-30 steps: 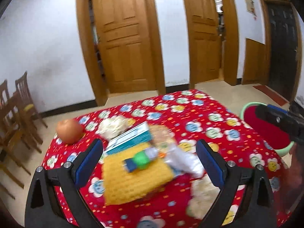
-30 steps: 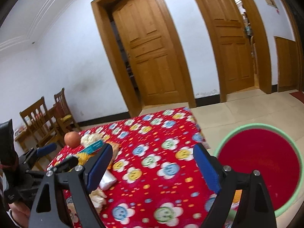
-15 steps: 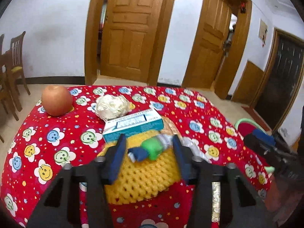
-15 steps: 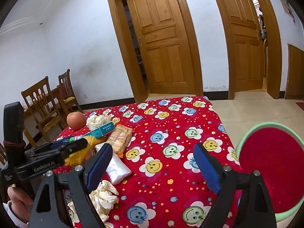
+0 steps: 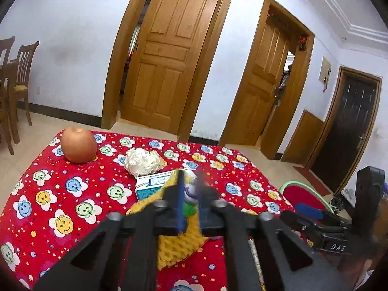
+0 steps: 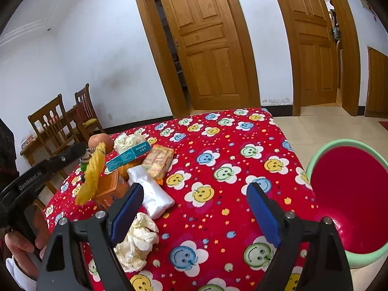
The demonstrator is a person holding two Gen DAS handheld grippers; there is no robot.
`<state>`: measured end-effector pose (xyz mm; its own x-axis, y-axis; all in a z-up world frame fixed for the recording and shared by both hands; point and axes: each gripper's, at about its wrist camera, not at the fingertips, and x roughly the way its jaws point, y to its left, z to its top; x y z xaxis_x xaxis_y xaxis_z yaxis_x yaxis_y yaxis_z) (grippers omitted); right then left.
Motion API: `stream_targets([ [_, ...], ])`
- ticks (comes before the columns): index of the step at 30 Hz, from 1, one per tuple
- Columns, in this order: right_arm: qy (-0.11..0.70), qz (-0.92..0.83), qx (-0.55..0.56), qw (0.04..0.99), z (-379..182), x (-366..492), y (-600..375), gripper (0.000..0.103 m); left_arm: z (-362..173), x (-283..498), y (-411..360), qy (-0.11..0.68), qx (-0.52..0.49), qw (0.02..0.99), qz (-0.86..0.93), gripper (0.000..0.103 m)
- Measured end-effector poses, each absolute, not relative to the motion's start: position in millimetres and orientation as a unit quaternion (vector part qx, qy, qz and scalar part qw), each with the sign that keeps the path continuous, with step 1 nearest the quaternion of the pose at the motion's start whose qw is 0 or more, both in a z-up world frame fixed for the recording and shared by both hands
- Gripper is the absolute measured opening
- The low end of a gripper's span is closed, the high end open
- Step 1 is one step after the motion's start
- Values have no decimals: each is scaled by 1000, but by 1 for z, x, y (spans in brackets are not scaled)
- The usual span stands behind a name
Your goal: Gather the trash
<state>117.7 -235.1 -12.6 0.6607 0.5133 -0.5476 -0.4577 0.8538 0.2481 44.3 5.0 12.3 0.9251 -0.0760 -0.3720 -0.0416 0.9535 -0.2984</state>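
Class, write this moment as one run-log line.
left gripper: shut on small bottle and yellow foam net | right gripper: open, empty | bin: beside table

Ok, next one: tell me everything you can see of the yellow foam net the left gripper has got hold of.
The yellow foam net is a soft mesh sleeve with a honeycomb pattern, like fruit packing. The left gripper, jaws shut, pinches its upper part along with a small green-and-white bottle. In the right wrist view it hangs lifted and tilted, its lower end by the orange box, over the red smiley tablecloth. Whether it touches the box is unclear.
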Motion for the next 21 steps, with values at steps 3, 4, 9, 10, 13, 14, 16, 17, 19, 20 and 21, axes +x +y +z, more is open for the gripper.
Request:
stream_targets([
  [3, 317, 272, 49, 907, -13, 114, -235, 89, 14, 41, 7, 184, -157, 970, -10, 0],
  [4, 320, 274, 51, 906, -14, 113, -234, 89, 14, 41, 8, 182, -160, 970, -13, 0],
  [9, 328, 285, 43, 900, -16, 107, -228, 89, 15, 38, 16, 180, -170, 969, -13, 0],
  [10, 326, 286, 40, 900, -16, 106, -227, 89, 15, 39, 18, 183, -168, 968, -15, 0],
  [13, 324, 288, 39, 900, -16, 104, -226, 91, 12, 46, 27, 203, -164, 965, 14, 4],
  [14, 326, 288, 41, 900, -16, 104, -226, 91, 10, 48, 32, 211, -167, 963, 28, 18],
  [16, 331, 288, 46, 898, -18, 106, -228, 91, 4, 53, 49, 236, -200, 950, 39, 56],
  [17, 332, 288, 48, 897, -18, 108, -228, 91, -1, 53, 59, 242, -225, 943, 48, 78],
  [19, 336, 290, 53, 895, -19, 109, -230, 91, -12, 53, 73, 259, -257, 929, 62, 84],
  [20, 337, 291, 53, 894, -20, 109, -230, 91, -17, 54, 77, 273, -263, 923, 72, 84],
  [21, 339, 291, 53, 893, -20, 109, -230, 91, -22, 55, 78, 283, -261, 919, 80, 84],
])
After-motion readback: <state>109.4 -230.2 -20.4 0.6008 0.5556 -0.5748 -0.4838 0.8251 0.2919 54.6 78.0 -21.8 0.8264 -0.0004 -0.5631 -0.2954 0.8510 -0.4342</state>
